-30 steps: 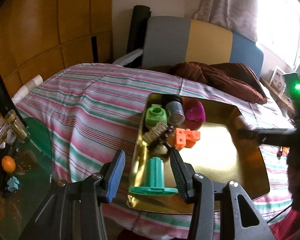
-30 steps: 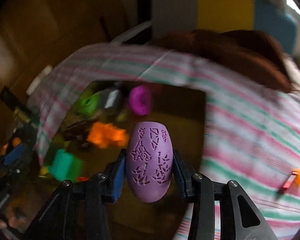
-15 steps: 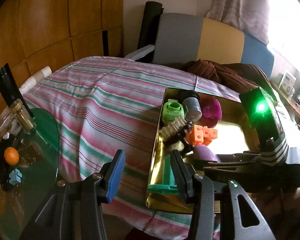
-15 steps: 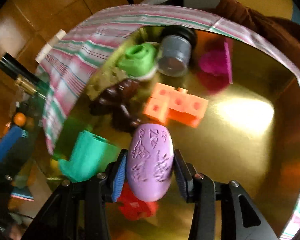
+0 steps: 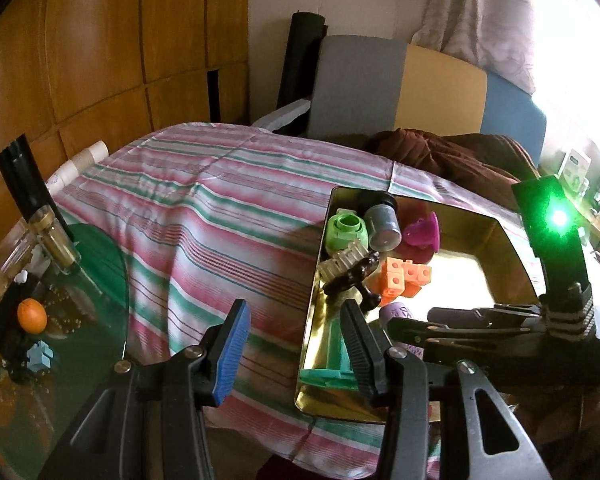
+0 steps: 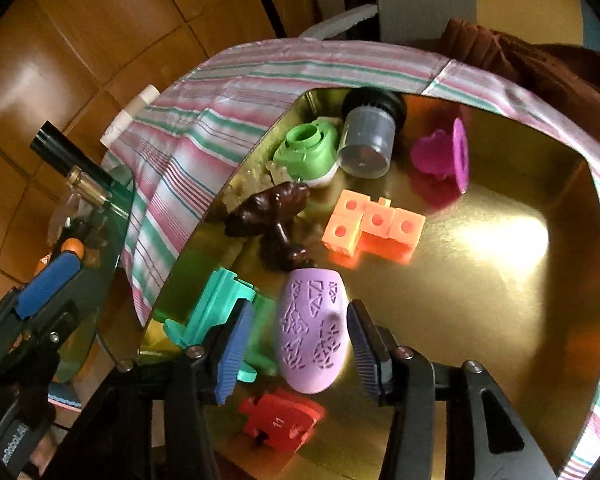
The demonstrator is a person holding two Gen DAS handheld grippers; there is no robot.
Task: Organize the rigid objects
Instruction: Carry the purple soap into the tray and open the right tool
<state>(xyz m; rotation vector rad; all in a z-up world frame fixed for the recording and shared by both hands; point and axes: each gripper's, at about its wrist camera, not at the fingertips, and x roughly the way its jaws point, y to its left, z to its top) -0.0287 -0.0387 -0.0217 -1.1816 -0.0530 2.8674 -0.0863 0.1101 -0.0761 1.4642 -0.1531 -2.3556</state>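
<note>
A gold tray (image 6: 540, 280) on the striped bedspread holds several small objects. My right gripper (image 6: 296, 340) is open, its fingers apart on either side of a lilac patterned egg (image 6: 312, 328) that lies in the tray's near left part. The egg's tip also shows in the left wrist view (image 5: 398, 314). Around it lie a teal spool (image 6: 216, 312), a red puzzle piece (image 6: 280, 420), an orange block cluster (image 6: 372, 228) and a dark brown figure (image 6: 272, 216). My left gripper (image 5: 296, 348) is open and empty, by the tray's (image 5: 312, 340) near left edge.
At the tray's far end lie a green cap (image 6: 308, 152), a grey cylinder (image 6: 368, 144) and a magenta piece (image 6: 448, 156). A glass side table (image 5: 60, 320) with an orange ball and a bottle stands left. A brown blanket (image 5: 452, 156) lies behind the tray.
My right gripper brought the lilac egg down into the tray and opened, so the egg now rests there. My left gripper drifted left, off the teal spool.
</note>
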